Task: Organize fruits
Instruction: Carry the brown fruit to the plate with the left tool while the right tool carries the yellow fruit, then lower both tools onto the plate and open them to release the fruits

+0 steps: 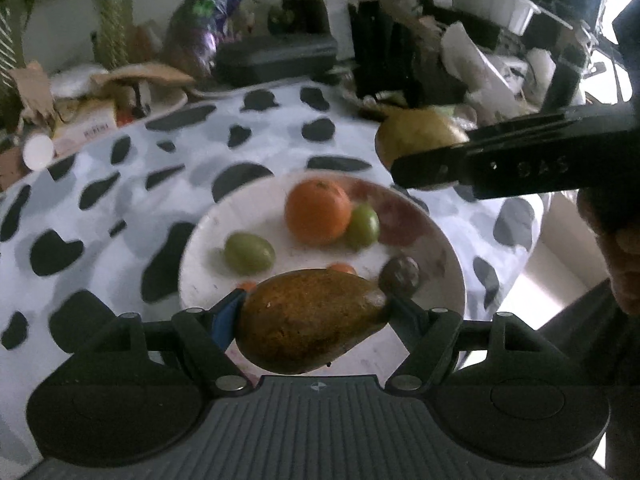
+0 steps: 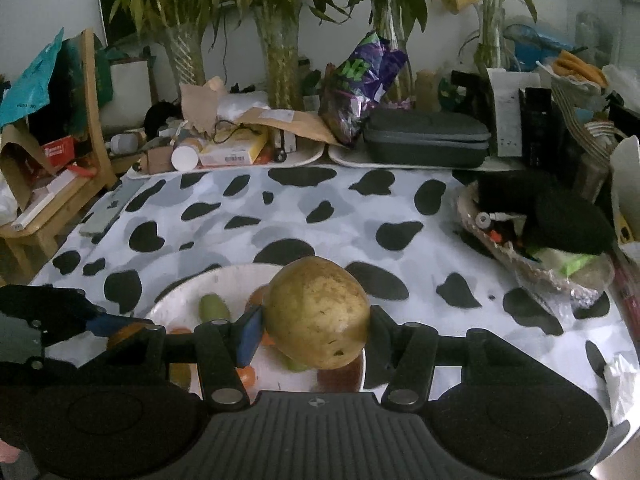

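"SAS" — on the right tool (image 1: 516, 168)

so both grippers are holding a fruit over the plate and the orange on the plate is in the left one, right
Not quite. The left gripper holds a brown avocado, not the orange, which lies free on the plate, as the left wrist view shows. The right gripper does hold a fruit, a pear.

Bare cow-print table (image 2: 304, 216) lies between the white plate (image 1: 208, 240) and the clutter along its far edge, where a dark zip case (image 2: 426, 136) and trays sit. On the plate, an orange (image 1: 318, 212) and green fruits (image 1: 248, 253) crowd the middle; its near-left rim is open. A foil-wrapped heap (image 2: 536, 240) blocks the right side.
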`<move>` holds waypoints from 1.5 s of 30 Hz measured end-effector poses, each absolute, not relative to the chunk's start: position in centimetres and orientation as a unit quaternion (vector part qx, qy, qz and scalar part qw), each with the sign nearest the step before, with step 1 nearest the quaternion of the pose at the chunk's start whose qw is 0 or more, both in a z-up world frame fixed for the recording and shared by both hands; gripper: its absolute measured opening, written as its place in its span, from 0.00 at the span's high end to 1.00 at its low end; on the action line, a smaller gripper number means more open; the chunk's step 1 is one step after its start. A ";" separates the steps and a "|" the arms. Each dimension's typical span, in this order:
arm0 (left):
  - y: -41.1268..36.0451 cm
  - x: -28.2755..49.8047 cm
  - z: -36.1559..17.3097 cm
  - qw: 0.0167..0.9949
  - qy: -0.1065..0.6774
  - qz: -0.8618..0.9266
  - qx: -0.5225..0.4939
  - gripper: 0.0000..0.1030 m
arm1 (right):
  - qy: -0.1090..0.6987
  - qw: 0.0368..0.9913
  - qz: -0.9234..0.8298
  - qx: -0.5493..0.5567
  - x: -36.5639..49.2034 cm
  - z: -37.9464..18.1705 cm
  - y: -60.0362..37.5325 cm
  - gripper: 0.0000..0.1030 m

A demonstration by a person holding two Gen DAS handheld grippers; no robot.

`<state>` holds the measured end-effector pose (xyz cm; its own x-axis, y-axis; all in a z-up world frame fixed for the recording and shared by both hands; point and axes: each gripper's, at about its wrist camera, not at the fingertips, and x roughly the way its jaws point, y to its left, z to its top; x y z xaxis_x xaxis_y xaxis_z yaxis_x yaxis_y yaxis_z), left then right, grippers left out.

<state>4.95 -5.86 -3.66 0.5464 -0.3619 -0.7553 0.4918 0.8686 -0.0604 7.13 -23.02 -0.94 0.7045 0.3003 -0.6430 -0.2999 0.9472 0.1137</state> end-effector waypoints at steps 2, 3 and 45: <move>-6.1 5.0 -4.2 0.870 0.418 -0.246 0.084 0.28 | 0.352 0.922 0.163 -0.001 6.9 -1.1 -23.0 0.44; -6.3 5.0 -4.5 0.868 0.423 -0.244 0.089 0.28 | 0.354 0.921 0.164 -0.001 6.9 -1.2 -23.1 0.44; -4.0 2.9 -2.3 0.878 0.415 -0.216 0.099 0.14 | 0.410 0.888 0.205 0.025 5.8 -2.2 -20.9 0.07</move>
